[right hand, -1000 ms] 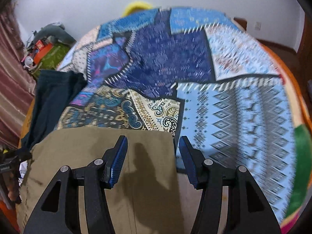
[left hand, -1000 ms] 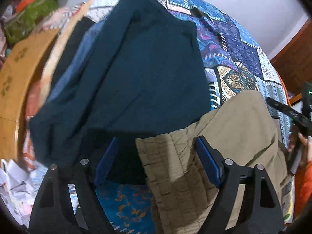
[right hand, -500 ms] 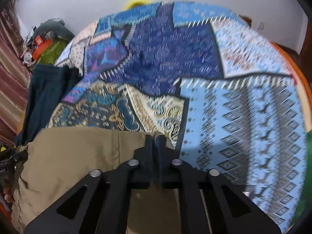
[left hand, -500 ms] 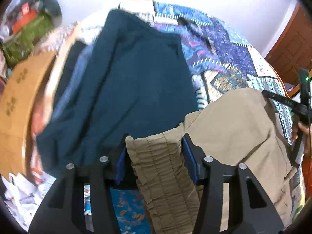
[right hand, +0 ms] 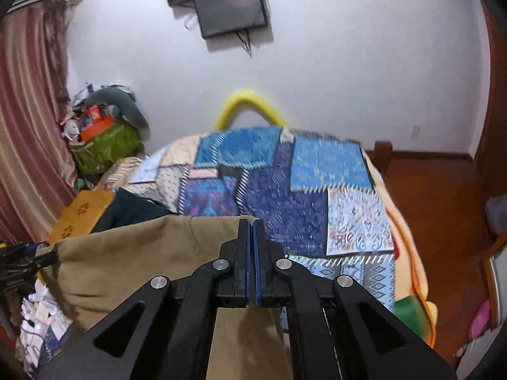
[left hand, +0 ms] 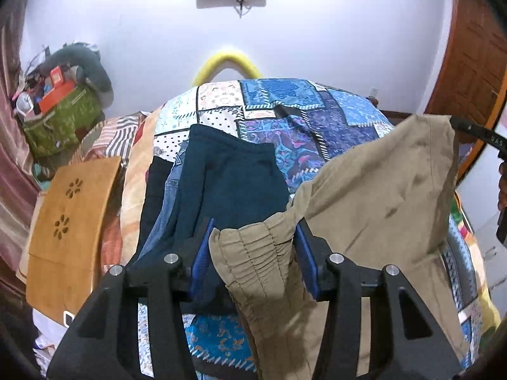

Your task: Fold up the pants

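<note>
The khaki pants (left hand: 380,196) hang lifted above the patchwork bedspread (left hand: 317,120). My left gripper (left hand: 256,237) is shut on their bunched elastic waistband (left hand: 253,253). My right gripper (right hand: 252,224) is shut on the pants' top edge (right hand: 158,253), and its tip also shows at the pants' far corner in the left wrist view (left hand: 475,133). The cloth stretches between the two grippers, off the bed.
A pile of dark teal, denim and black garments (left hand: 221,183) lies on the bed's left side. A wooden board (left hand: 63,221) leans at the left. A green bag with clutter (left hand: 60,117) stands by the wall. A yellow arc (left hand: 226,63) rises behind the bed.
Both grippers closed on the khaki pants and lifted them up off the bed; the views now tilt up to the wall.
</note>
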`<state>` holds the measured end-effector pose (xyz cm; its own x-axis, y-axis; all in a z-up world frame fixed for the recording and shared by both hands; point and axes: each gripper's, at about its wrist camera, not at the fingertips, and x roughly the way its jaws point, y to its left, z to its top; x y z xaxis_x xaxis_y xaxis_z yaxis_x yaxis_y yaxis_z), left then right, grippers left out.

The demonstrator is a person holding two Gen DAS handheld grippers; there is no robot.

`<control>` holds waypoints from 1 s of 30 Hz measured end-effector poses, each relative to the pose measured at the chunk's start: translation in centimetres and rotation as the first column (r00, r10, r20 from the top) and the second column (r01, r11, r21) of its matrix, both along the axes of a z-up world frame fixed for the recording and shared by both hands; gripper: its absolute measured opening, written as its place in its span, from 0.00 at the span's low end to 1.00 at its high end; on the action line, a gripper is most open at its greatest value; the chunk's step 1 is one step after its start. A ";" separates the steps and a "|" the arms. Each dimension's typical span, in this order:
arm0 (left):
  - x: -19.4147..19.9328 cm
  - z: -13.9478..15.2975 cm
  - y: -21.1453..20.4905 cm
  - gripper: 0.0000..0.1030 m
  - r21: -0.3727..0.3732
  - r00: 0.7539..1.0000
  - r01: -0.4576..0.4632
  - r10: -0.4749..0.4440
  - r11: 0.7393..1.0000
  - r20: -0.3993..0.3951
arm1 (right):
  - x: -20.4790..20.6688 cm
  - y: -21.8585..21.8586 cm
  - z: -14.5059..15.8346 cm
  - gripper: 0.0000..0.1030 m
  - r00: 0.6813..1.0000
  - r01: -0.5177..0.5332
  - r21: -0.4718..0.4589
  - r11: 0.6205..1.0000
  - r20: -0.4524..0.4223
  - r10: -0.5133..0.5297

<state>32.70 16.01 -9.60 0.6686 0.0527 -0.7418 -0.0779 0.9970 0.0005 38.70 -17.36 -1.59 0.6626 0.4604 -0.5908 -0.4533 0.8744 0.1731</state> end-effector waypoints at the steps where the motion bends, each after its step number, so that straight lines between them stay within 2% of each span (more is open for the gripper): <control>1: -0.5 0.1 -0.3 0.48 0.008 1.000 0.010 -0.010 1.000 -0.001 | -1.1 -0.1 0.4 0.01 1.000 -0.009 -0.005 1.000 0.014 0.009; 7: -4.8 0.7 -1.9 0.48 0.026 0.998 0.055 -0.055 0.998 0.006 | -6.1 -1.0 0.6 0.01 0.998 -0.039 -0.035 0.999 0.041 0.041; 18: -12.0 -1.1 -4.0 0.48 0.032 0.995 0.099 -0.098 0.995 -0.031 | -13.4 -5.7 -1.3 0.01 1.000 -0.028 -0.014 1.000 -0.003 0.028; 26: -16.7 -3.6 -6.3 0.48 0.092 0.992 0.118 -0.112 0.989 -0.067 | -18.9 -8.2 -5.1 0.01 0.997 -0.029 -0.042 0.999 -0.067 0.026; 30: -18.7 -4.9 -6.7 0.48 0.088 0.990 0.116 -0.108 0.989 -0.091 | -21.1 -8.9 -7.3 0.02 0.994 -0.024 -0.054 0.998 -0.110 0.018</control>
